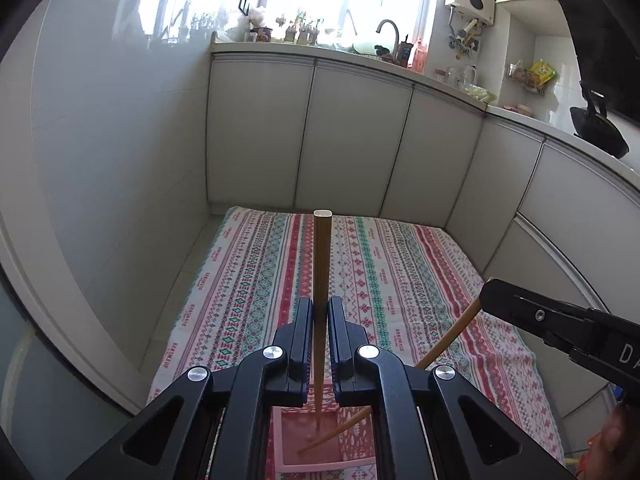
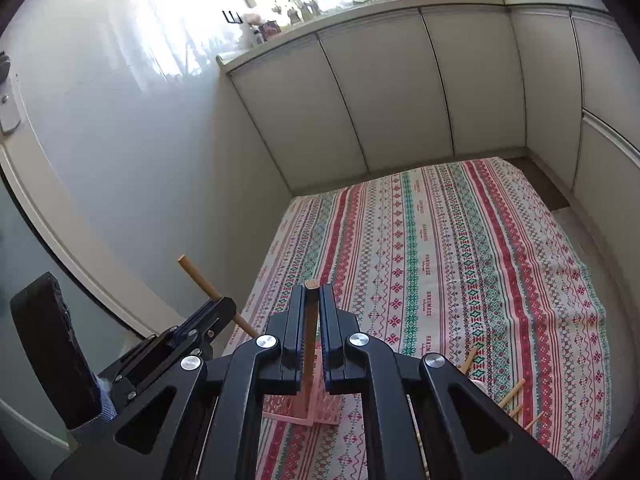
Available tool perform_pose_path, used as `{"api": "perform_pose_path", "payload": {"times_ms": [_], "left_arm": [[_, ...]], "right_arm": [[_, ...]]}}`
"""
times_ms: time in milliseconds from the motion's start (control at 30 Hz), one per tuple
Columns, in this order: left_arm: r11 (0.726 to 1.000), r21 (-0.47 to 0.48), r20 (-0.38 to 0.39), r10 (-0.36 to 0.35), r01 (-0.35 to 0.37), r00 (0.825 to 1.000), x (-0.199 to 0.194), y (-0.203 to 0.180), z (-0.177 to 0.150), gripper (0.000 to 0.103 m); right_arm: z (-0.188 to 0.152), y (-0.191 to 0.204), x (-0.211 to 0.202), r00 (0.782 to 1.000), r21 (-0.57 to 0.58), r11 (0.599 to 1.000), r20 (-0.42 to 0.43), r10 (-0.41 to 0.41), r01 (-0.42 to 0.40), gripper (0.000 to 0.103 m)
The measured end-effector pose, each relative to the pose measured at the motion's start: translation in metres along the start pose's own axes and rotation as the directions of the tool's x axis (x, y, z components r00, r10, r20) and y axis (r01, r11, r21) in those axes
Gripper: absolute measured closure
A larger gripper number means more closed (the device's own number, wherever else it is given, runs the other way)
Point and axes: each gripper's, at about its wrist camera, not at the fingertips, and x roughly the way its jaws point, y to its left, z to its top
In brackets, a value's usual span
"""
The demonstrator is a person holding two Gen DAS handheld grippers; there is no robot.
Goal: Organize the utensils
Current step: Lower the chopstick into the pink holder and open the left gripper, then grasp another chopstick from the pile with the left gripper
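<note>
Two wooden chopsticks held, one per gripper, both tips down inside a pink perforated basket (image 1: 320, 446) on the near end of a striped patterned cloth (image 1: 400, 272). Left gripper (image 1: 320, 308) narrowed on an upright chopstick (image 1: 322, 256), square pale butt end up, lower tip resting on the basket floor. Right gripper (image 2: 309, 292) likewise pinched on the second chopstick (image 2: 310, 344), butt end flush with the jaw tips, shaft running down into the basket's near right corner (image 2: 320, 412). From the left wrist view, that second chopstick (image 1: 444, 344) slanting from the right gripper (image 1: 492, 292) at far right down to the basket floor, tip just left of the upright one. From the right wrist view, left gripper (image 2: 224, 308) at left, its chopstick (image 2: 200, 276) poking out beyond it. More loose chopsticks (image 2: 512, 396) lying on the cloth at near right. White cabinet doors (image 1: 352, 136) beyond the cloth's far edge.
</note>
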Motion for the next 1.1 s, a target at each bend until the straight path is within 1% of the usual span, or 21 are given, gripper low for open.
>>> {"api": "perform_pose_path", "payload": {"times_ms": [67, 167, 233, 267, 300, 400, 533, 567, 633, 700, 733, 800, 900, 933, 1000, 1100], "left_arm": [[1.0, -0.007, 0.007, -0.015, 0.015, 1.0, -0.001, 0.0, 0.001, 0.093], [0.999, -0.017, 0.006, -0.032, 0.032, 0.999, -0.004, 0.0, 0.002, 0.084], [0.999, -0.026, 0.006, -0.038, 0.038, 0.999, -0.007, 0.001, 0.002, 0.074], [0.999, -0.032, 0.006, -0.04, 0.04, 0.999, -0.009, 0.002, 0.003, 0.072], [0.998, -0.038, 0.005, -0.044, 0.044, 0.999, -0.01, 0.003, 0.003, 0.067], [0.998, -0.048, -0.008, -0.032, 0.031, 0.999, -0.017, 0.007, 0.002, 0.055], [0.998, -0.057, -0.054, -0.021, 0.018, 0.998, -0.022, 0.01, -0.003, 0.041], [0.998, -0.056, -0.066, -0.02, 0.016, 0.998, -0.023, 0.01, -0.005, 0.04], [0.999, -0.05, -0.099, -0.015, 0.01, 0.995, -0.025, 0.009, -0.009, 0.032], [0.999, -0.042, -0.133, -0.019, 0.014, 0.991, -0.028, 0.007, -0.014, 0.027], [0.999, -0.038, -0.149, -0.019, 0.013, 0.989, -0.029, 0.005, -0.017, 0.024], [1.0, -0.026, -0.189, -0.018, 0.013, 0.982, -0.031, 0.002, -0.024, 0.02], [1.0, 0.0, -0.249, -0.019, 0.02, 0.968, -0.033, -0.006, -0.034, 0.019], [1.0, 0.008, -0.27, -0.017, 0.019, 0.963, -0.033, -0.009, -0.038, 0.018], [1.0, 0.015, -0.318, -0.014, 0.02, 0.948, -0.032, -0.015, -0.046, 0.018], [0.999, 0.029, -0.376, -0.028, 0.042, 0.926, -0.031, -0.026, -0.057, 0.018]], "right_arm": [[0.0, -0.002, 0.001, 1.0, 0.014, 1.0, -0.005, 0.012, -0.012, 0.095], [0.001, -0.005, -0.002, 1.0, 0.031, 0.999, -0.013, 0.027, -0.026, 0.093], [0.003, -0.008, -0.007, 0.999, 0.039, 0.999, -0.011, 0.031, -0.031, 0.09], [0.004, -0.009, -0.01, 0.999, 0.043, 0.998, -0.008, 0.036, -0.035, 0.086], [0.004, -0.01, -0.014, 0.999, 0.047, 0.998, -0.003, 0.039, -0.039, 0.082], [0.007, -0.015, -0.027, 0.999, 0.062, 0.997, 0.009, 0.048, -0.049, 0.075], [0.007, -0.027, -0.041, 1.0, 0.073, 0.997, -0.007, 0.028, -0.027, 0.073], [0.005, -0.031, -0.043, 1.0, 0.073, 0.997, -0.017, 0.019, -0.018, 0.072], [0.002, -0.038, -0.049, 0.999, 0.069, 0.998, -0.042, -0.005, 0.008, 0.069], [-0.003, -0.048, -0.054, 0.997, 0.07, 0.997, -0.073, -0.027, 0.032, 0.065], [-0.006, -0.053, -0.056, 0.995, 0.076, 0.996, -0.09, -0.038, 0.045, 0.063], [-0.012, -0.065, -0.061, 0.991, 0.079, 0.994, -0.12, -0.066, 0.075, 0.056], [-0.023, -0.085, -0.068, 0.98, 0.093, 0.988, -0.168, -0.108, 0.125, 0.052], [-0.027, -0.092, -0.071, 0.976, 0.105, 0.985, -0.187, -0.114, 0.135, 0.051], [-0.034, -0.104, -0.074, 0.964, 0.115, 0.98, -0.228, -0.136, 0.165, 0.046], [-0.046, -0.12, -0.08, 0.944, 0.115, 0.969, -0.276, -0.182, 0.22, 0.042]]}}
